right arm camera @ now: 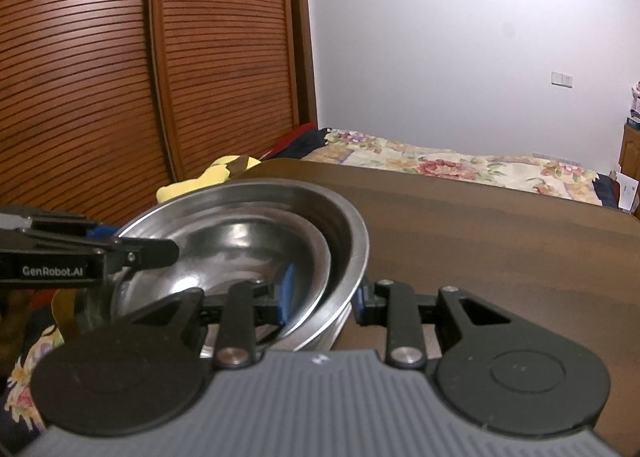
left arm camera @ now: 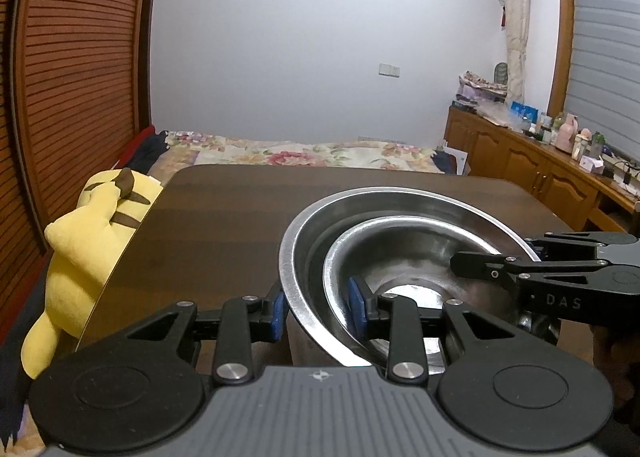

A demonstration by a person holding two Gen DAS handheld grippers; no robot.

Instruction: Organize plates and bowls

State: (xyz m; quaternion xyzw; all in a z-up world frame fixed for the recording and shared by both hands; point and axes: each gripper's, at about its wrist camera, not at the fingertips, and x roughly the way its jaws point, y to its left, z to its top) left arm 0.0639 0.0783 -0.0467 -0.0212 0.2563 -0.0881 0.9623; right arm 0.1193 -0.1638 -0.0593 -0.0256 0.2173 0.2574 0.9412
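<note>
Bedroom, dark counter (left arm camera: pixel 224 217). Nested steel bowls (left arm camera: pixel 404 257) at 3 o'clock. Left gripper (left arm camera: pixel 318 313) clamped on rims at 9, right gripper (right arm camera: pixel 322 297) clamped at 3. Risk: uneven lift, inner bowl (left arm camera: pixel 400 253) sliding, clattering down.

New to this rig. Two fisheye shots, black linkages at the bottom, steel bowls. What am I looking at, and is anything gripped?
There is no robot arm here: a person carries a hand-held gripper in each hand, each with a camera looking along its two fingers. One picture is from the left hand-held gripper, the other from the right hand-held gripper; each also shows the other reaching in from the side. On the dark wooden table sits a large steel bowl with a smaller steel bowl nested inside. Each gripper straddles the rims on its own side, with blue pads inside and outside, apparently clamping both bowls. A yellow plush toy lies beside the table.
</note>
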